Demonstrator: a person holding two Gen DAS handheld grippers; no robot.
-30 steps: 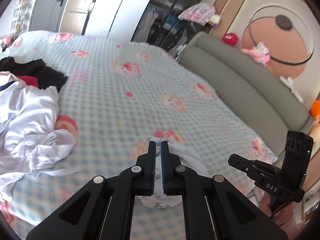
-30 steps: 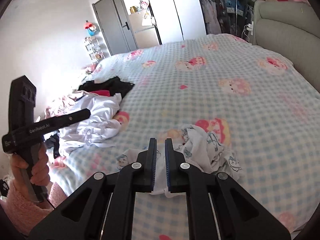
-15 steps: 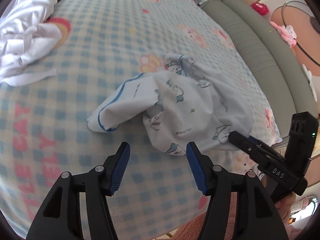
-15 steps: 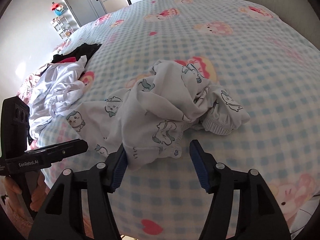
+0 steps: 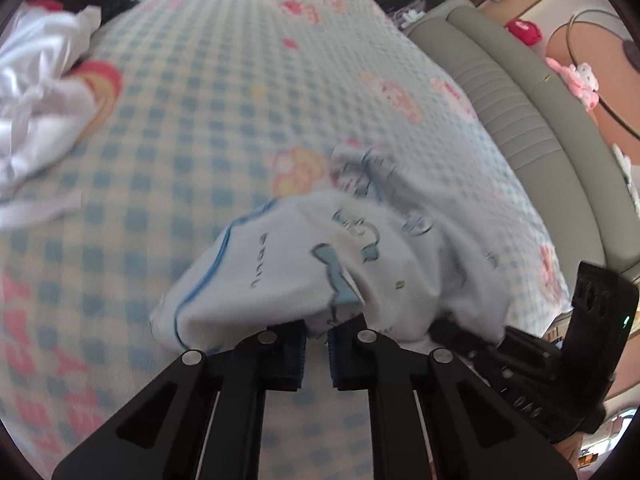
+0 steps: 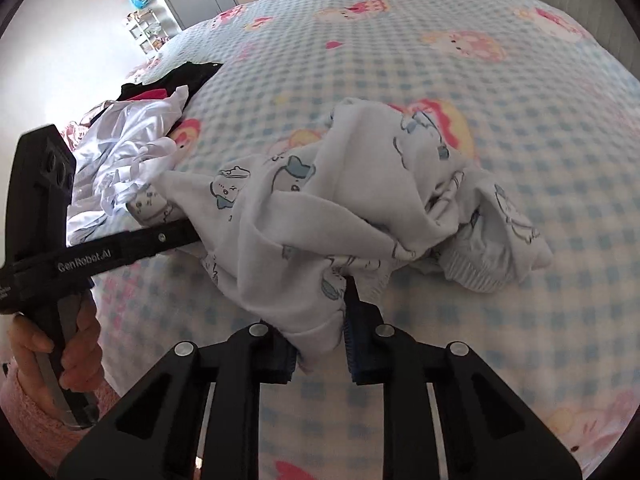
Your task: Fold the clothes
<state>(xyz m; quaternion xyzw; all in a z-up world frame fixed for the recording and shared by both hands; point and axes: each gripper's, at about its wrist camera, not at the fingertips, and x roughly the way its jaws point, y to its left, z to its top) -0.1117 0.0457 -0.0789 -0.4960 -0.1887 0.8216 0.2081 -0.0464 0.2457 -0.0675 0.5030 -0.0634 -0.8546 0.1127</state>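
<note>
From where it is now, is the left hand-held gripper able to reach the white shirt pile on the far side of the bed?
Probably not directly. The left hand-held gripper is shut on the printed garment, so it would have to let go first. The white shirt pile lies apart, with only bare checked blanket between.

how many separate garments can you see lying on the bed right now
3, maybe more: the printed white garment bunched at the near edge between both sets of fingers; a white garment heaped to its left; a black garment behind that. The heap may hide others.
</note>
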